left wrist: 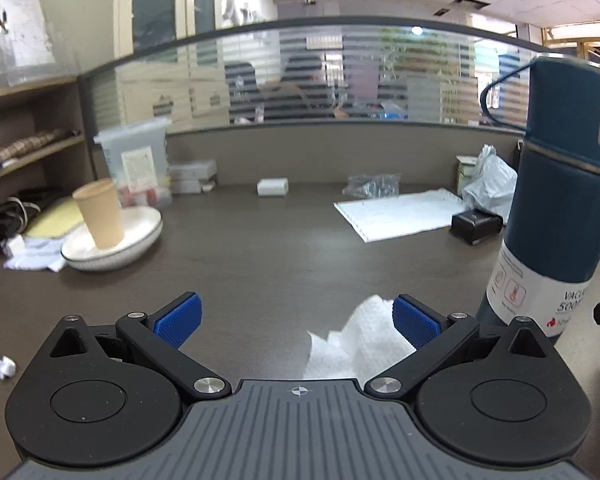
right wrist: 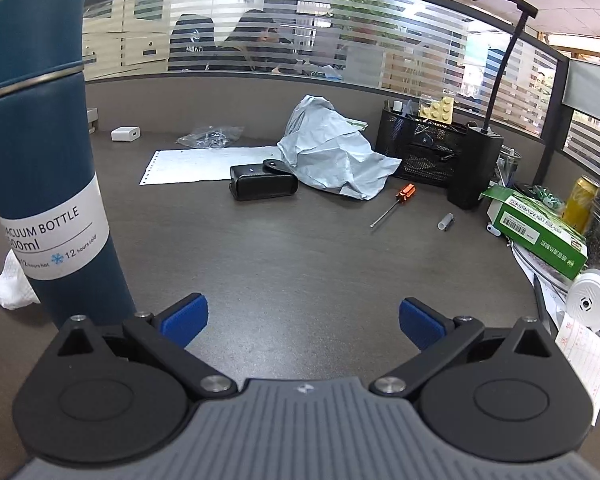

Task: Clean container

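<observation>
A tall dark-blue vacuum bottle (left wrist: 556, 184) with a white label stands upright on the brown desk, at the right edge of the left wrist view. In the right wrist view the same vacuum bottle (right wrist: 40, 152) rises at the far left. A crumpled white paper towel (left wrist: 356, 340) lies on the desk by the bottle's foot, partly under my left gripper's right pad; the paper towel (right wrist: 10, 284) also shows left of the bottle. My left gripper (left wrist: 296, 320) is open and holds nothing. My right gripper (right wrist: 303, 320) is open over bare desk, to the right of the bottle.
A paper cup (left wrist: 100, 212) stands in a white bowl (left wrist: 140, 236) at the left. Paper sheet (right wrist: 204, 164), black case (right wrist: 262, 184), grey bag (right wrist: 332, 152), screwdriver (right wrist: 392, 208), mesh organiser (right wrist: 424, 148) and a green box (right wrist: 540, 232) lie further back and right.
</observation>
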Tool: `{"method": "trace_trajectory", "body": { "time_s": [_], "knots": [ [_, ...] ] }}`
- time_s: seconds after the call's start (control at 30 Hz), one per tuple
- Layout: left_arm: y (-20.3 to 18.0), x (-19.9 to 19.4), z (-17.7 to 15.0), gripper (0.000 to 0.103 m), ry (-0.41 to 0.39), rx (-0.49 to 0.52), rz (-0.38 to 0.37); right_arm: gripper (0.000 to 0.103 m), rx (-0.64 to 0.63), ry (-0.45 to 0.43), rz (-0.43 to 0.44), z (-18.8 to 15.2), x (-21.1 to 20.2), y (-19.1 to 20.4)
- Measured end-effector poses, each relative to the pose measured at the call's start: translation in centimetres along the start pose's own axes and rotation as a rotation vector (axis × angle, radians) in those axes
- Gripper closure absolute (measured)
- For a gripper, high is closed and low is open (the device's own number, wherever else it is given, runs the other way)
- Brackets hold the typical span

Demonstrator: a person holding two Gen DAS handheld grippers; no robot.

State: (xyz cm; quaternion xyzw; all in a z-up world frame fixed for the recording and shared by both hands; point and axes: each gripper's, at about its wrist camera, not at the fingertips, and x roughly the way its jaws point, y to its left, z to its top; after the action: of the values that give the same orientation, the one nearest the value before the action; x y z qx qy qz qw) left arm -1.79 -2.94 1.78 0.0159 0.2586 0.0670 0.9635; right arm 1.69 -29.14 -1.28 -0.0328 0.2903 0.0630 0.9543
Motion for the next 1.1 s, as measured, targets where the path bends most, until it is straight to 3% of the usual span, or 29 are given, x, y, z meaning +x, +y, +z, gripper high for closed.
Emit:
{"method": "trace_trajectory", "body": {
  "time_s": [0.13, 0.27, 0.5, 0.73, 1.1],
  "knots": [
    [-0.2, 1.7, -1.0, 0.000, 0.105, -0.035, -0.044, 0.000, 0.052, -0.003, 0.057, 0.0, -0.4, -0.4],
    [-0.6, 2.9, -1.8, 0.000, 0.151, 0.001, -0.017, 0.000, 0.074, -0.008, 0.077, -0.1, -0.6, -0.4],
    [-0.3, 3.4, -2.1, 0.000, 0.150, 0.001, 0.013, 0.000, 0.062, -0.019, 0.059, -0.3, -0.5, -0.1],
    [0.2, 3.3, -1.8, 0.000, 0.145, -0.027, -0.032, 0.000, 0.067, -0.014, 0.048, -0.5, 0.0, -0.4],
    [0.2, 3.7, -1.6, 0.000, 0.145, -0.024, -0.037, 0.000, 0.073, -0.010, 0.038, -0.6, 0.4, -0.8]
  ]
}}
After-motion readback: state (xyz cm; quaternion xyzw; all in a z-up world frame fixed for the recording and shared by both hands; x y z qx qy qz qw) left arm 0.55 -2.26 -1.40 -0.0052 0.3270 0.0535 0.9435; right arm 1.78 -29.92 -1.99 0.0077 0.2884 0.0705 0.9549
